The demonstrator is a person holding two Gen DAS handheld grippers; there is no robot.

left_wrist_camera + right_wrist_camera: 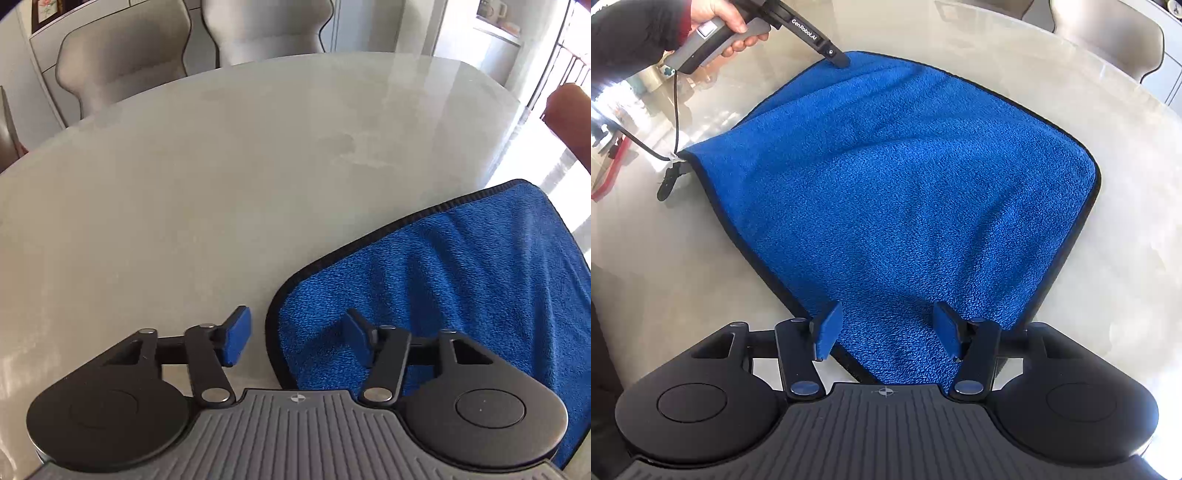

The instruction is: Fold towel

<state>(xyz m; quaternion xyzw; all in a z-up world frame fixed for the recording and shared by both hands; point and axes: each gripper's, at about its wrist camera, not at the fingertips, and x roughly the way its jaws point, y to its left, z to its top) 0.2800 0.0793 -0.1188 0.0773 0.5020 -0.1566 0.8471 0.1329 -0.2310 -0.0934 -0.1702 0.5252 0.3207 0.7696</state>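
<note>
Table (1108,221) bears flat blue towel (905,192)

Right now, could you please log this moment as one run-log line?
task: fold towel | blue towel: flat on table, unfolded | left gripper: open at towel corner | right gripper: open over near corner

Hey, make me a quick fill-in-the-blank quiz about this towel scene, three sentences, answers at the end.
1. The fluffy towel with black edging is coloured ____.
2. The towel lies on a glossy pale stone ____, near two grey upholstered chairs.
3. The right hand-held gripper has its jaws ____ above the towel's near corner, while the left hand-held gripper straddles another corner's edge.

Answers: blue; table; open
</note>
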